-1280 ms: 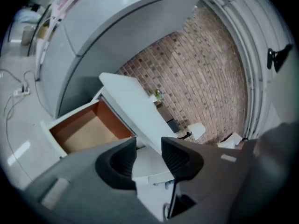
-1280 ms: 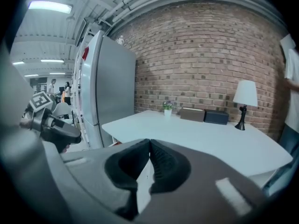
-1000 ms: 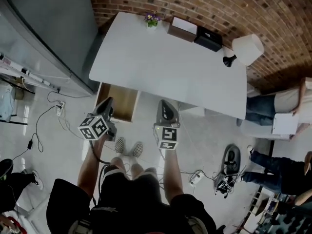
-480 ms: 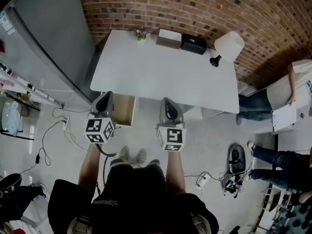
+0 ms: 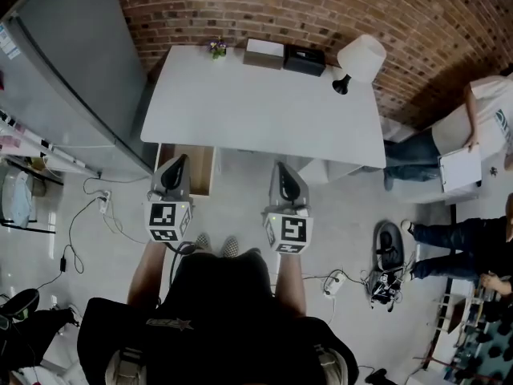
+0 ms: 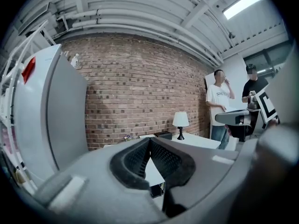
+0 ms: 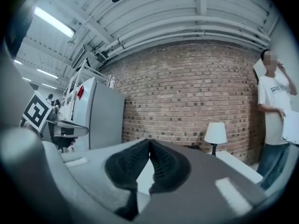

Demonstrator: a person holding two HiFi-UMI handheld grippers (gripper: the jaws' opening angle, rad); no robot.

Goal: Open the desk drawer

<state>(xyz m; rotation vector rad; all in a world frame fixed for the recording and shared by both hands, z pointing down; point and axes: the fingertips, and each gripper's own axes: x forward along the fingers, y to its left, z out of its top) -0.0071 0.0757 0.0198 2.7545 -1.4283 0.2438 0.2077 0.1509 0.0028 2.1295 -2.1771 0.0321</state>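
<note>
I hold the left hand-held gripper (image 5: 178,163) and the right hand-held gripper (image 5: 282,168) fully closed on nothing, level and short of the surface (image 5: 264,111). I judge this is because the one drawer (image 5: 200,171) under its left corner already stands pulled out. On top I count one lamp (image 5: 361,57), two boxes (image 5: 264,53) and one small plant (image 5: 217,48).

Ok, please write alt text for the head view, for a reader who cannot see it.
Seen from above, a person holds the left hand-held gripper and the right hand-held gripper, both shut and empty, in front of a white desk against a brick wall. A drawer stands pulled out under the desk, just beyond the left hand-held gripper.
</note>
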